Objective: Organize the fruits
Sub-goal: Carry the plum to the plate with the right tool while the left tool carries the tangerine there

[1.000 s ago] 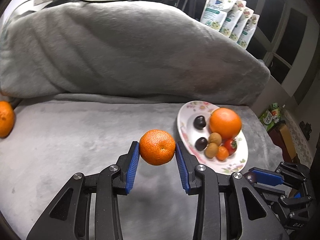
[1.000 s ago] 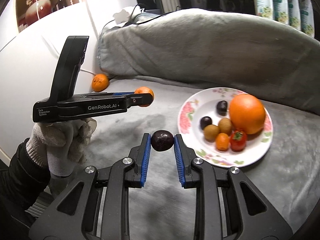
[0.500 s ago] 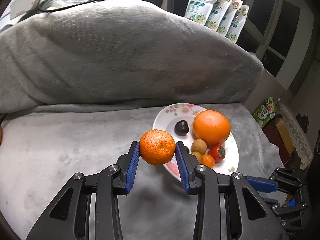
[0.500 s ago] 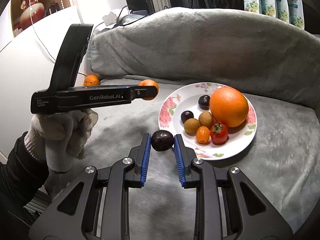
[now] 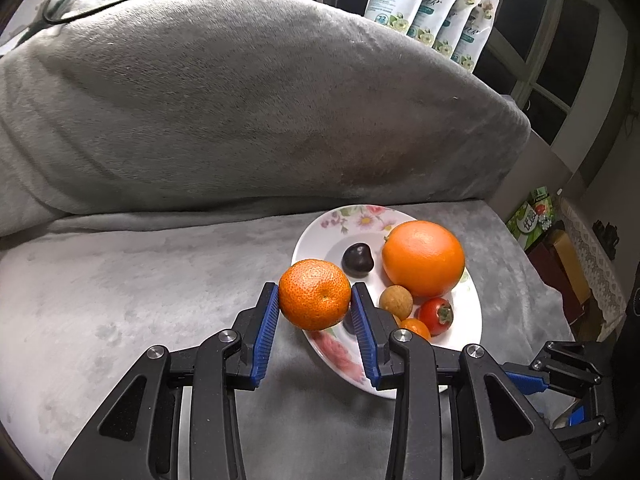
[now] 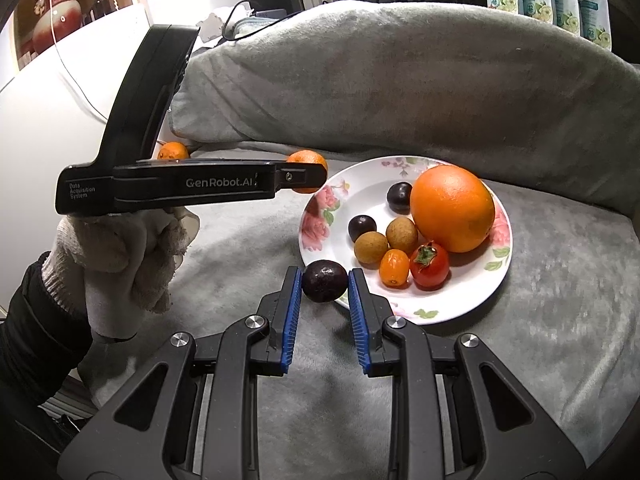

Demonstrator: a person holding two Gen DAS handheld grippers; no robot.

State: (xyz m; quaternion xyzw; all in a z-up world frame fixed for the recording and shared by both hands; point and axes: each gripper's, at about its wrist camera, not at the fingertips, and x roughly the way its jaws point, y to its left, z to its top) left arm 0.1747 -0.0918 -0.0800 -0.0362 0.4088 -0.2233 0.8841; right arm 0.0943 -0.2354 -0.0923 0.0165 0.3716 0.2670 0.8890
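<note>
1 label – "GenRobot.AI" – on left claw point(image 6: 306, 172) gripping mandarin point(image 6: 307, 160).

Left tongs point(image 5: 315, 312) clamped, right tongs point(image 6: 324, 298) clamped, angled downward

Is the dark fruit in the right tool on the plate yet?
Not yet. The dark fruit is clamped between the right tool's pads, over the near rim of the plate.

Sitting on the plate point(image 6: 460, 304): one large orange point(image 6: 452, 208), two longans point(image 6: 402, 234), two dark fruits point(image 6: 362, 228), one kumquat point(image 6: 394, 267), one tomato point(image 6: 430, 266)
</note>
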